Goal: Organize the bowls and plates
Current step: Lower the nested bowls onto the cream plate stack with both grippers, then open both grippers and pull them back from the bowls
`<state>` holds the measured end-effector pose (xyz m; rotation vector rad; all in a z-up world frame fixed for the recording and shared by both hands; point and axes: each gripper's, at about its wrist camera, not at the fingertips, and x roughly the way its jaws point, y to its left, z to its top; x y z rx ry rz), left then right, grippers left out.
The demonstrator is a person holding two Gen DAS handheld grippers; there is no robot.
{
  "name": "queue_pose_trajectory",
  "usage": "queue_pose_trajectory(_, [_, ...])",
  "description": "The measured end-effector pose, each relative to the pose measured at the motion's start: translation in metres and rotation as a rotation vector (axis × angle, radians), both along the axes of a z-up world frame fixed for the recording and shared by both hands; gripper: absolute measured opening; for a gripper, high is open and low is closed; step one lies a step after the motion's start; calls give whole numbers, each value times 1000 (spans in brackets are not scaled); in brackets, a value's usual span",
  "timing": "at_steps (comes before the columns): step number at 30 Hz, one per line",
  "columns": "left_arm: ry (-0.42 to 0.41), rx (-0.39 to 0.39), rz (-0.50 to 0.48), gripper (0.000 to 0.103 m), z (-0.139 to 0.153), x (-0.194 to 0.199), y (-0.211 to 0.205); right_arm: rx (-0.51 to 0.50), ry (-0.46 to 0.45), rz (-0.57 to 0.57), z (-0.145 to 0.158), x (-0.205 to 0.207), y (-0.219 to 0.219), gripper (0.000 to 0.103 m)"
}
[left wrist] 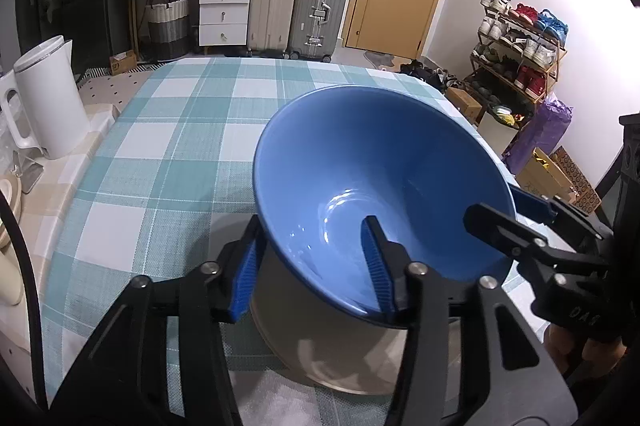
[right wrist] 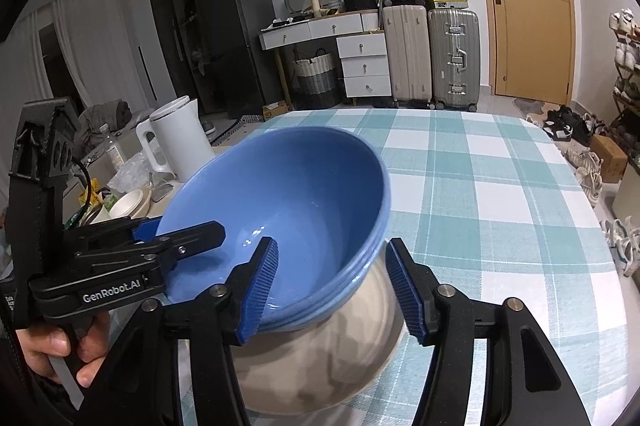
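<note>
Left wrist view: left hand-held gripper [left wrist: 314, 266] and right hand-held gripper [left wrist: 508, 209], jaws parted, straddle tilted blue bowl [left wrist: 376, 161] rim unclamped. Risk: bowl slips onto desk [left wrist: 168, 129].

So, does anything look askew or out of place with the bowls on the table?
Yes: the blue bowl sits tilted inside the cream bowl beneath it, not level. The left gripper and the right gripper each straddle its rim, jaws open. Nothing looks spilled or broken.
</note>
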<state>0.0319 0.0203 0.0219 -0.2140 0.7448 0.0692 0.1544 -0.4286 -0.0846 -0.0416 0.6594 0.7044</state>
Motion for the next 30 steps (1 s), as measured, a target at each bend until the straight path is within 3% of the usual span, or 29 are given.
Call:
queue_pose_trajectory(11, [-41, 22, -22, 76, 7, -8, -2, 32, 5, -25, 3, 4, -9, 85])
queue_pose_trajectory(19, [-39, 32, -32, 77, 7, -10, -3, 19, -4, -12, 4, 3, -6, 90])
queue_pose_trajectory(25, [-71, 76, -32, 83, 14, -19, -4, 10, -13, -8, 4, 3, -6, 101])
queue_pose_trajectory(27, [-81, 91, -36, 91, 16, -24, -3, 9, -19, 7, 4, 2, -5, 102])
queue_pose_trajectory(28, [-88, 102, -34, 103, 16, -26, -3, 7, -25, 16, 4, 1, -5, 102])
queue_pose_trajectory(30, [-119, 120, -27, 102, 18, -34, 0, -2, -49, 35, 6, -2, -3, 102])
